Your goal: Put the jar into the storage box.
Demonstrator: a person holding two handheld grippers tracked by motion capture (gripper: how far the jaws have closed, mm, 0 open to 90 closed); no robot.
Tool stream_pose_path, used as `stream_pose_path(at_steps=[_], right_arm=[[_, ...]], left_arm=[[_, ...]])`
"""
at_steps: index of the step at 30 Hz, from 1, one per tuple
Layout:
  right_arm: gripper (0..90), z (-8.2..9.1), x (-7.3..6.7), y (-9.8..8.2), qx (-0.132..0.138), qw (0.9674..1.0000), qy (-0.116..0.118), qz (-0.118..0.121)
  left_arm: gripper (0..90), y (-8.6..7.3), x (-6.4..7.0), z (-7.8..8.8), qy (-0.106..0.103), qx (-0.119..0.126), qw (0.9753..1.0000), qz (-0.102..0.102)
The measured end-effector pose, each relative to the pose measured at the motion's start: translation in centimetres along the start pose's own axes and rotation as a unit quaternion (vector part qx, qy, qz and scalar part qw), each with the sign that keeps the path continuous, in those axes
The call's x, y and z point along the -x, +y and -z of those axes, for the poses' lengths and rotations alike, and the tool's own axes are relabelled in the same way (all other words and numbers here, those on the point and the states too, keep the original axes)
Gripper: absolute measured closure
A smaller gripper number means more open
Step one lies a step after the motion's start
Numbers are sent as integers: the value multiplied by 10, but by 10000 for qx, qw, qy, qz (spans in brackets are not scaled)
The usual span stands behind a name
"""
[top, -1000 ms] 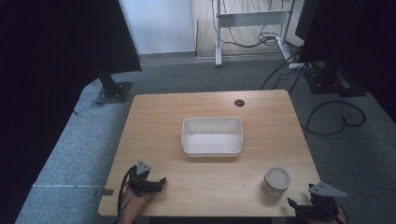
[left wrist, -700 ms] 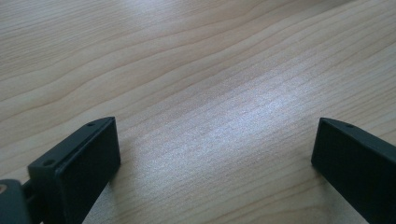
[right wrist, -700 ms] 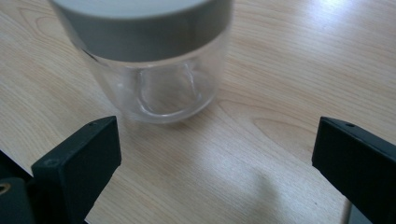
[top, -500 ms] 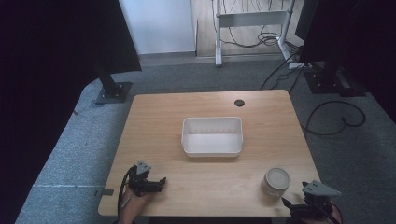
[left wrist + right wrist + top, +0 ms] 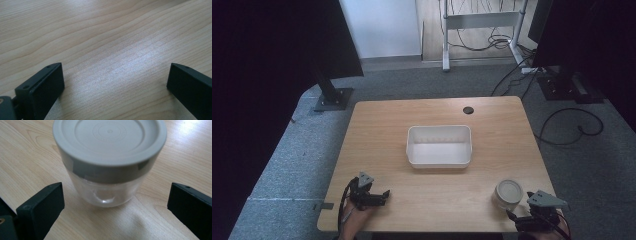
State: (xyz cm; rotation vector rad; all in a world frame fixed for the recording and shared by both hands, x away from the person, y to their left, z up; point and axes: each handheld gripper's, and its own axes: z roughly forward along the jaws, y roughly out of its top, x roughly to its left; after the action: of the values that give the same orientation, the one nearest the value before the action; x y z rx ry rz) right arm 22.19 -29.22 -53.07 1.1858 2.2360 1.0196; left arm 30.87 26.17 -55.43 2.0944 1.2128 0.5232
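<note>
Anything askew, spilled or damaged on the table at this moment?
Nothing stands out. The white bin sits square mid-table, the lidded jar stands upright with its lid on, and no spill shows on the table.

A tray (image 5: 439, 146) sits mid-bench (image 5: 382, 125). A lidded jar (image 5: 508, 193) stands at the near right corner, just ahead of the right tool (image 5: 518, 218), apparently untouched. The left tool (image 5: 384, 196) rests at the near left edge, well apart.

Grey carpet floor (image 5: 287, 150) under a wooden table (image 5: 377, 130). Behind, white wall (image 5: 379, 25), metal desk frame (image 5: 479, 20), loose cables (image 5: 572, 125).
</note>
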Motion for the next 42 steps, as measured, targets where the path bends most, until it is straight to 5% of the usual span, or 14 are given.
stream_pose_path(at_steps=[19, 25, 35, 42], right_arm=[[17, -22, -2, 17, 4, 9999, 100, 52], [86, -27, -3, 21, -11, 9998, 188, 31], [94, -26, -8, 24, -87, 9998, -158, -53], [94, -27, -12, 28, -78, 9998, -162, -34]], left_arm=[[8, 0, 0, 0, 0, 1, 10000, 1], [8, 0, 0, 0, 0, 0, 10000, 0], [8, 0, 0, 0, 0, 1, 10000, 2], [8, 0, 0, 0, 0, 1, 10000, -1]])
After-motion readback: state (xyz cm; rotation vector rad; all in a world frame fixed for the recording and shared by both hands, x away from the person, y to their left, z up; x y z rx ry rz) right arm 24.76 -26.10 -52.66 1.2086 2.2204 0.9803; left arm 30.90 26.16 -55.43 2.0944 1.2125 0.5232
